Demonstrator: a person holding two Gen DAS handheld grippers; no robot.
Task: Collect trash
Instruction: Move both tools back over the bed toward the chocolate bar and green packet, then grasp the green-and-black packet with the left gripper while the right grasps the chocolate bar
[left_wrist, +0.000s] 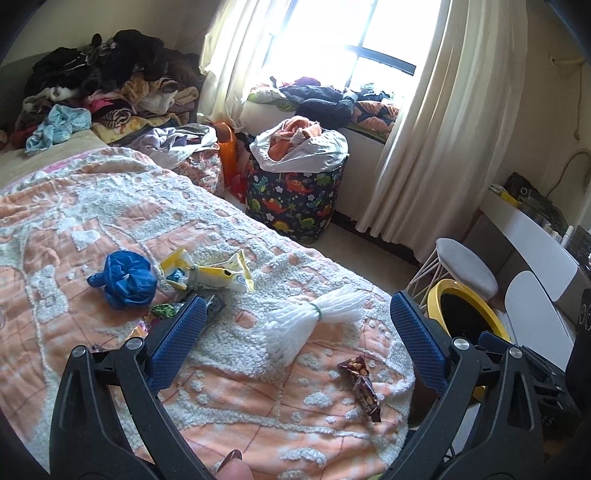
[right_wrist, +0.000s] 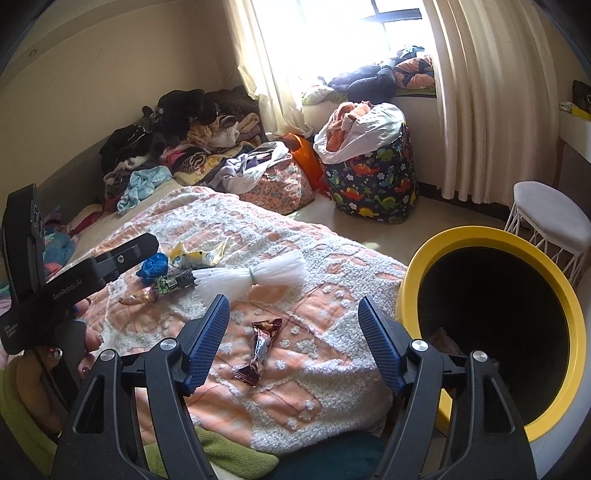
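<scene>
Trash lies on the orange and white bedspread. A white foam net bundle lies between the open fingers of my left gripper, a little ahead. A blue plastic bag, yellow wrappers and a green wrapper lie to its left. A brown candy wrapper lies near the bed edge; in the right wrist view the brown wrapper lies between the open fingers of my right gripper. A yellow-rimmed bin stands right of the bed, something brown inside.
A dinosaur-print laundry basket full of clothes stands by the window. Piles of clothes cover the far bed end. A white stool stands behind the bin. The left gripper's body shows at left in the right view.
</scene>
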